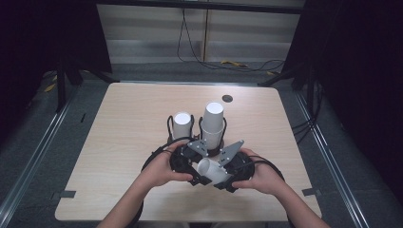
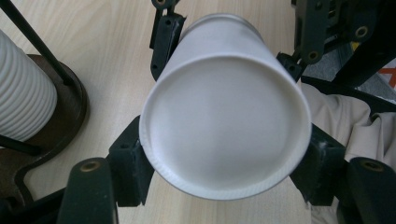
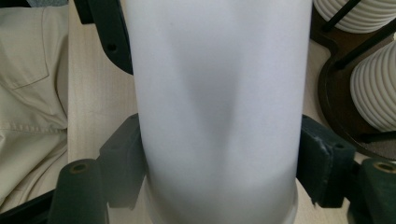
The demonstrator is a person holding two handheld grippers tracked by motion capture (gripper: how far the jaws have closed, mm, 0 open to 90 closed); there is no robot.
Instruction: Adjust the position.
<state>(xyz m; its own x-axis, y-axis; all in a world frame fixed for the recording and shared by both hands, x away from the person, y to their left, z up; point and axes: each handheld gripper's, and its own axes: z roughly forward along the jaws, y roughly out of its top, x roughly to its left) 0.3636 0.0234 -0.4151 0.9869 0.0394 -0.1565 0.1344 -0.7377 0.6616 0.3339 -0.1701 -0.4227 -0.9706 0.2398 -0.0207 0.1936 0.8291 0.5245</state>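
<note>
A white paper cup (image 1: 211,170) lies on its side between my two grippers, just above the near part of the table. My left gripper (image 1: 194,167) has both pads against the cup's closed end; in the left gripper view that end of the cup (image 2: 224,126) faces the camera, with the gripper (image 2: 226,156) around it. My right gripper (image 1: 229,175) is shut on the other end of the cup. In the right gripper view the cup's wall (image 3: 215,93) runs up between that gripper's (image 3: 219,168) pads.
A black wire holder (image 1: 205,148) stands just beyond the hands, with a short stack of ribbed white cups (image 1: 182,124) on its left and a taller stack (image 1: 213,122) on its right. A small dark disc (image 1: 227,98) lies farther back on the wooden table (image 1: 123,142).
</note>
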